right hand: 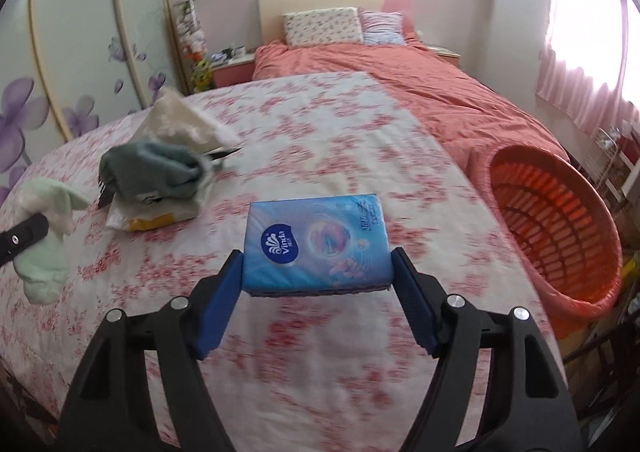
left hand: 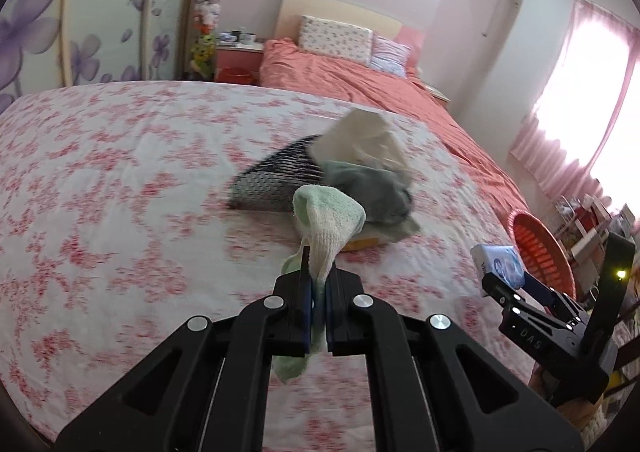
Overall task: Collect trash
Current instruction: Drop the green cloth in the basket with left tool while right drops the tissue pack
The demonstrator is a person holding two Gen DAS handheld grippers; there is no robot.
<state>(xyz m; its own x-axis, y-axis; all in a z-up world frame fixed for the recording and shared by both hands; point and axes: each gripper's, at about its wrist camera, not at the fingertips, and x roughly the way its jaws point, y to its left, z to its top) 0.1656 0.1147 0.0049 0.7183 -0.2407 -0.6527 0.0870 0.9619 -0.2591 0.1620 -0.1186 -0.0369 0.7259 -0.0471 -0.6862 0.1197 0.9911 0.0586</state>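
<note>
My left gripper (left hand: 318, 276) is shut on a pale green sock (left hand: 332, 220) and holds it above the floral bedspread (left hand: 120, 192); the sock also shows at the left of the right wrist view (right hand: 48, 220). My right gripper (right hand: 318, 272) is shut on a blue Vinda tissue pack (right hand: 316, 240), held above the bed; the pack also shows in the left wrist view (left hand: 500, 264). An orange laundry basket (right hand: 556, 224) stands beside the bed on the right, tilted toward me.
A pile lies on the bed: a black mesh basket (left hand: 276, 180) on its side, a grey cloth (left hand: 368, 192), a white bag (left hand: 364, 140) and a yellow packet (right hand: 154, 222). A salmon duvet (right hand: 420, 92) and pillows lie behind. A curtained window is at right.
</note>
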